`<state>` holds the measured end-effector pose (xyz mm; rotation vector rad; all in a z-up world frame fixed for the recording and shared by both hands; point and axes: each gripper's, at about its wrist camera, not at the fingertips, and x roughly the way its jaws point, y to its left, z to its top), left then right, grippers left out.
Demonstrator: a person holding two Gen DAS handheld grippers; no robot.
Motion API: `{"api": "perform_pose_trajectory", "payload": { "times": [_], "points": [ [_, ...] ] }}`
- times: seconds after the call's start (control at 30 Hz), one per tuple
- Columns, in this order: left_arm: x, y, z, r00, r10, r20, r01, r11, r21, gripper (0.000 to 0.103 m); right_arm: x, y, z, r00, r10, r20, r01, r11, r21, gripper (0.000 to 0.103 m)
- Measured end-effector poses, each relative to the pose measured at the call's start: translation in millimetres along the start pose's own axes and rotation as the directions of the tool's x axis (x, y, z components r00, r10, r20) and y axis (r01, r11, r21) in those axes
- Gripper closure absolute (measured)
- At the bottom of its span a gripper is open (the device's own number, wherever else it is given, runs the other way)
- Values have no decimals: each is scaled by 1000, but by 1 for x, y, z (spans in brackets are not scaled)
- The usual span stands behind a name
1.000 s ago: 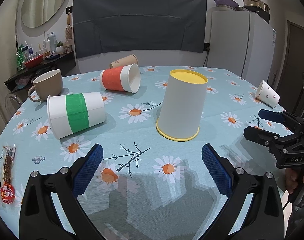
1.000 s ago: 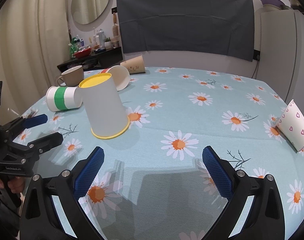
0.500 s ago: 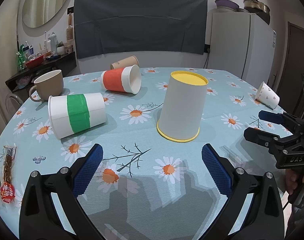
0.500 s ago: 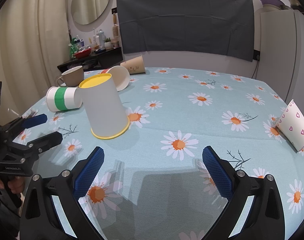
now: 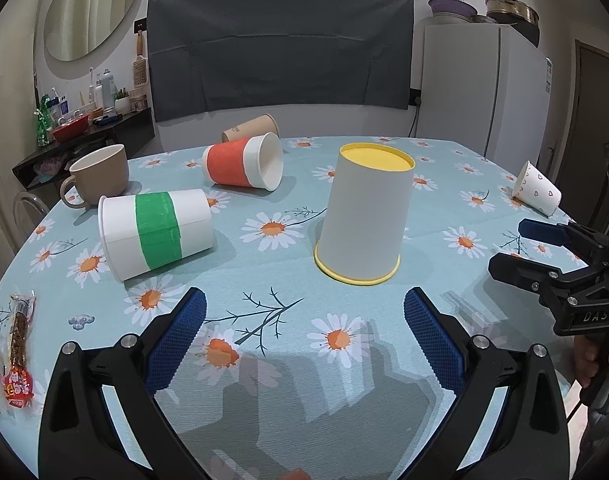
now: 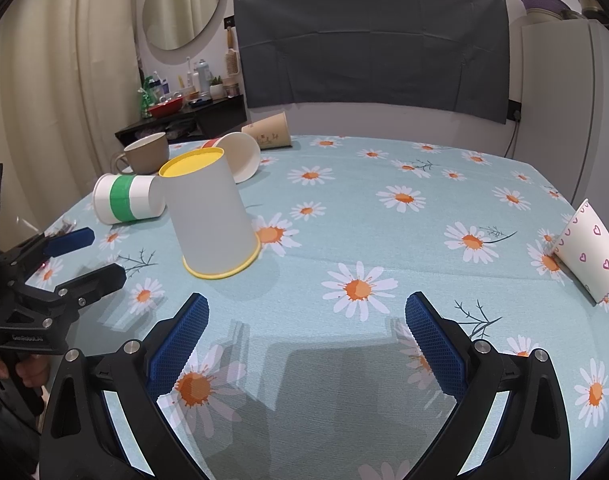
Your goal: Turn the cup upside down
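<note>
A white cup with a yellow rim and yellow base (image 5: pixel 364 216) stands upside down on the daisy tablecloth (image 5: pixel 264 360), also in the right wrist view (image 6: pixel 210 216). My left gripper (image 5: pixel 302 320) is open and empty, a short way in front of the cup. My right gripper (image 6: pixel 306 320) is open and empty, in front and to the right of it. Each gripper shows in the other's view, the right one (image 5: pixel 544 252) and the left one (image 6: pixel 76 256), both open.
A green-banded cup (image 5: pixel 156 232), an orange-banded cup (image 5: pixel 244 166) and a brown cup (image 5: pixel 250 132) lie on their sides. A tan mug (image 5: pixel 98 174) stands at left. A heart-print cup (image 6: pixel 588 252) lies at right. Snack packets (image 5: pixel 18 352) lie at the left edge.
The left wrist view has lifted slightly, so the cups sit a little lower in it. The cups themselves have not moved. Both grippers stay open.
</note>
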<state>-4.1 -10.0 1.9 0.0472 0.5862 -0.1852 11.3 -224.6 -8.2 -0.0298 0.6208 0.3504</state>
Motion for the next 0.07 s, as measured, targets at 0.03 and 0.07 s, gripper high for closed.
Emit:
{"api": "perform_pose_trajectory", "payload": {
  "times": [0.03,0.07],
  "points": [
    [0,-1,0,1000,2,1,-2,1000,5,6,0,0,0,1000,0,1,0,1000,0,8],
    [0,-2,0,1000,7,1,-7,1000,9,6,0,0,0,1000,0,1,0,1000,0,8]
  ]
}}
